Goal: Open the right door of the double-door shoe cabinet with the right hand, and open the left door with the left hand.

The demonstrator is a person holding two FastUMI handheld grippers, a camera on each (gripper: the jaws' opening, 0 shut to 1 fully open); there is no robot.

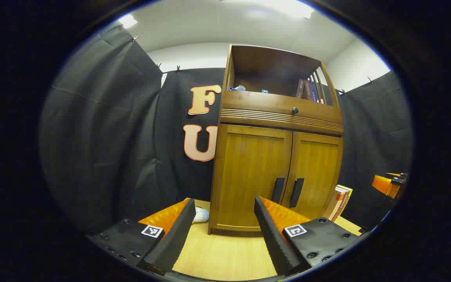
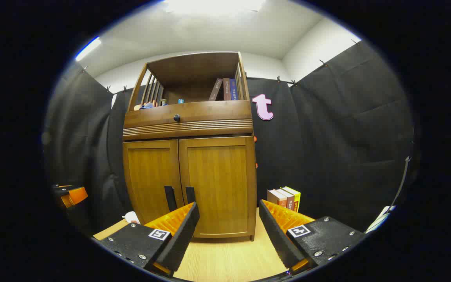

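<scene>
The wooden shoe cabinet (image 1: 249, 176) (image 2: 210, 180) stands ahead on a light wood surface, both doors shut. Two dark vertical handles meet at the centre seam: the left door handle (image 1: 277, 190) (image 2: 169, 197) and the right door handle (image 1: 296, 192) (image 2: 190, 194). My left gripper (image 1: 223, 211) is open, low in front of the left door and apart from it. My right gripper (image 2: 229, 209) is open in front of the right door, touching nothing. Each gripper also appears far off in the other's view, the right gripper (image 1: 390, 184) and the left gripper (image 2: 71, 196).
Above the doors is a drawer with a round knob (image 1: 295, 111) (image 2: 176, 117) and an open shelf holding books. Several books (image 1: 341, 201) (image 2: 286, 197) stand right of the cabinet. A small white object (image 1: 201, 214) (image 2: 132, 216) lies by its left foot. Black cloth walls surround.
</scene>
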